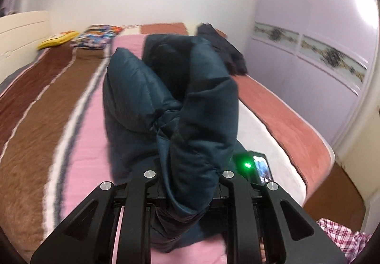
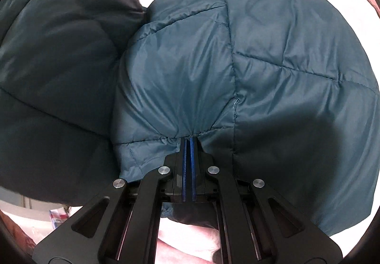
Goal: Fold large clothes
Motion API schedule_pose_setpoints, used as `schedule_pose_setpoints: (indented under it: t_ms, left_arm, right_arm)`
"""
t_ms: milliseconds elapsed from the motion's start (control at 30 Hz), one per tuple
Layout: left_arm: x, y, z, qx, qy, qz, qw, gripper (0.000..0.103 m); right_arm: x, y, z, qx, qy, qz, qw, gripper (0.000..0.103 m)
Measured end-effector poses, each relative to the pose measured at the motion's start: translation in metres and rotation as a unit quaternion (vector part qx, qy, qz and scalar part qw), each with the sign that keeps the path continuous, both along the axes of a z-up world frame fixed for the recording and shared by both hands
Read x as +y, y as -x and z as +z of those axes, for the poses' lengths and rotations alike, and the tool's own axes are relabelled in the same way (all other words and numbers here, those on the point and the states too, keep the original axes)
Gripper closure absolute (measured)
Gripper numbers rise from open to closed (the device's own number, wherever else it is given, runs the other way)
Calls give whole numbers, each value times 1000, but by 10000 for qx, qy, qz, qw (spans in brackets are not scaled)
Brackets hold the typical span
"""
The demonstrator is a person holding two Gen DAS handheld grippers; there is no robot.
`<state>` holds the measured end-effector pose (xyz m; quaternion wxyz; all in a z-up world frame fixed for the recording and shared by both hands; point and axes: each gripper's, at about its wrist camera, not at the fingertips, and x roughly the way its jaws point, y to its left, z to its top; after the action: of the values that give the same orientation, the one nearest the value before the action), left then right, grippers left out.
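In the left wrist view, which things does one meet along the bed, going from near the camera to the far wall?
left tongs closed on the dark teal puffer jacket → second dark garment → colourful printed packet and yellow packet near the headboard.

The puffy teal jacket [image 1: 171, 98] rises in a bulky mound down the middle of the bed [image 1: 78, 107], blocking the way straight ahead; left of it the striped blanket lies bare and passable; far off, a yellow packet [image 1: 58, 39], colourful bags [image 1: 97, 35] and a dark garment [image 1: 223, 48] crowd the bed's end.
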<state>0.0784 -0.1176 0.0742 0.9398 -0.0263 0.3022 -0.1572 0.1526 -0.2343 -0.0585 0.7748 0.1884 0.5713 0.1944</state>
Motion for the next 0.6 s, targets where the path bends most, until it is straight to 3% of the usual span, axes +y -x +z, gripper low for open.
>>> schedule_pose_setpoints:
  t_ms: [167,300,433,600]
  left_arm:
    - [-36,-6,-20,168,-183,-343,9991,83]
    - [-56,-7,-34,242,-377,-602,9972,83]
    - [-77,-10,-47,414,-518,-881,9939,83]
    - [-100,-14,-69,638,-716,-1254,9875,83]
  right_arm:
    - [-41,17,30,-174,-471,-122,9987,99]
    - [-97,39,50,-435,-443,-647,9960,99]
    - [-136,37,30,-129,-257,-1089,9936,98]
    - [-146,24,-2,213,-383,-1124,9927,98]
